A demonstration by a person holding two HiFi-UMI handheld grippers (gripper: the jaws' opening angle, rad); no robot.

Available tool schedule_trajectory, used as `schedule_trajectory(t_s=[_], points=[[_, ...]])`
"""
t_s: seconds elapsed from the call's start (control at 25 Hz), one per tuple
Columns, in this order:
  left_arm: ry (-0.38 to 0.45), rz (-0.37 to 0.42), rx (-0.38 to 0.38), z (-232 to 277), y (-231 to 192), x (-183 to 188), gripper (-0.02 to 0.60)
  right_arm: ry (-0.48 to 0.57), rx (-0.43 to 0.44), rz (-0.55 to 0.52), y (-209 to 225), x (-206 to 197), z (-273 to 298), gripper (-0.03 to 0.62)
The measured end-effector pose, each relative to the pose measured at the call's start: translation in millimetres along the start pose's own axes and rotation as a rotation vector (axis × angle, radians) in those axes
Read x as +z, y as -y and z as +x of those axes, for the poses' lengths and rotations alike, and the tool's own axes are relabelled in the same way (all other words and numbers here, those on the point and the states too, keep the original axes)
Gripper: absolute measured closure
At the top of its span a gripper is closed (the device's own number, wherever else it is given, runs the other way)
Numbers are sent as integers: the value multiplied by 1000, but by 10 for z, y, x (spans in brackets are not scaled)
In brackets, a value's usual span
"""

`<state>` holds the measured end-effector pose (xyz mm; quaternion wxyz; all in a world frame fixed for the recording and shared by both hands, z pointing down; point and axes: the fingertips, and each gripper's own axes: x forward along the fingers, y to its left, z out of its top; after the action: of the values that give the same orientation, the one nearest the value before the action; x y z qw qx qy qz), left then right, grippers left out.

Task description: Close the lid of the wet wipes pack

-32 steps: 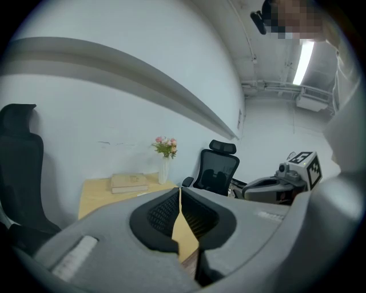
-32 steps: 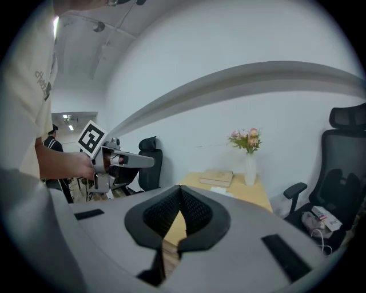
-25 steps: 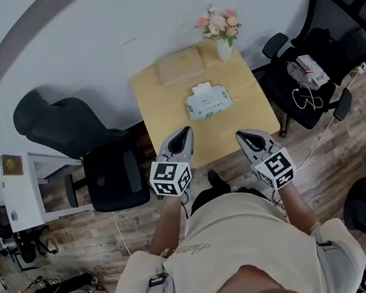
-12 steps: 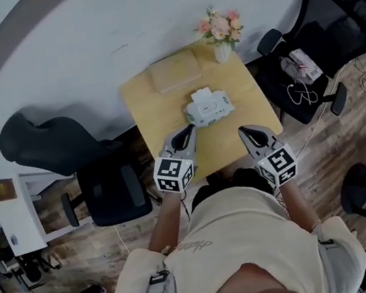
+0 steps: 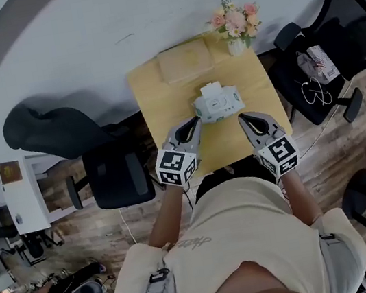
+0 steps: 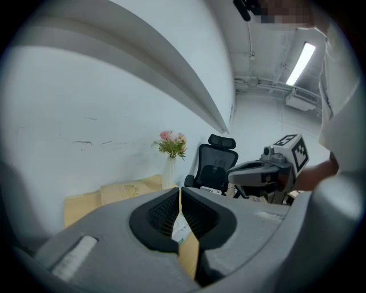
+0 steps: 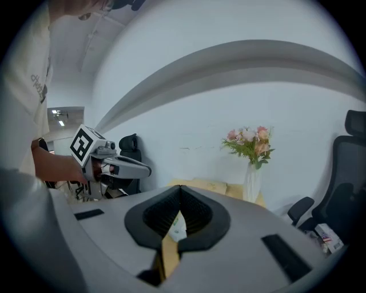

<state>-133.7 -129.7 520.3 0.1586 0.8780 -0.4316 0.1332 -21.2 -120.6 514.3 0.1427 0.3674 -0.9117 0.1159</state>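
Moved: both grippers sit nearer the pack than half a second ago.
Left hand-held gripper (image 5: pixel 192 125): jaws together, nothing held.
Right hand-held gripper (image 5: pixel 246 120): likewise closed and empty.
Wet wipes pack (image 5: pixel 219 103): on the counter (image 5: pixel 154 98), just ahead of and between both tips. Its lid (image 5: pixel 212 89) seems raised on the far side.
Beyond the pack: flat brown parcel (image 5: pixel 185 62), vase of flowers (image 5: pixel 235 26).
Risk: a one-sided press would likely slide the light pack toward the parcel. It could also leave the lid unlatched.

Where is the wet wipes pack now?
In the head view, the wet wipes pack lies on the wooden table ahead of the left gripper and right gripper, with the beige box behind it.
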Motion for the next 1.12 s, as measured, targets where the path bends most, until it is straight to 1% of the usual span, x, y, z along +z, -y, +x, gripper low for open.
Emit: schedule_trajectory(t_s=[0.16, 0.24, 0.32, 0.44, 0.56, 0.72, 0.88, 1.04, 1.12], points=[[-11, -1, 5, 245, -36, 22, 558, 16, 57, -44, 199, 83, 160, 592], [-33, 17, 10, 381, -46, -34, 558, 21, 74, -64, 294, 90, 231, 592], [-48, 36, 13, 516, -54, -71, 558, 20, 84, -91, 382, 72, 294, 592], [-51, 26, 15, 724, -117, -120, 558, 1, 107, -118, 500, -17, 400, 592], [-88, 19, 25, 908, -237, -247, 558, -20, 135, -102, 561, -106, 482, 592], [-126, 40, 34, 1130, -427, -417, 558, -44, 173, -37, 635, -205, 561, 592], [-151, 8, 27, 1317, -663, -574, 558, -58, 166, -19, 730, -246, 657, 592], [-209, -18, 26, 1464, -831, -804, 557, -77, 163, -16, 758, -287, 688, 591], [-240, -42, 10, 1546, -897, -919, 555, -80, 155, -18, 782, -306, 717, 592]])
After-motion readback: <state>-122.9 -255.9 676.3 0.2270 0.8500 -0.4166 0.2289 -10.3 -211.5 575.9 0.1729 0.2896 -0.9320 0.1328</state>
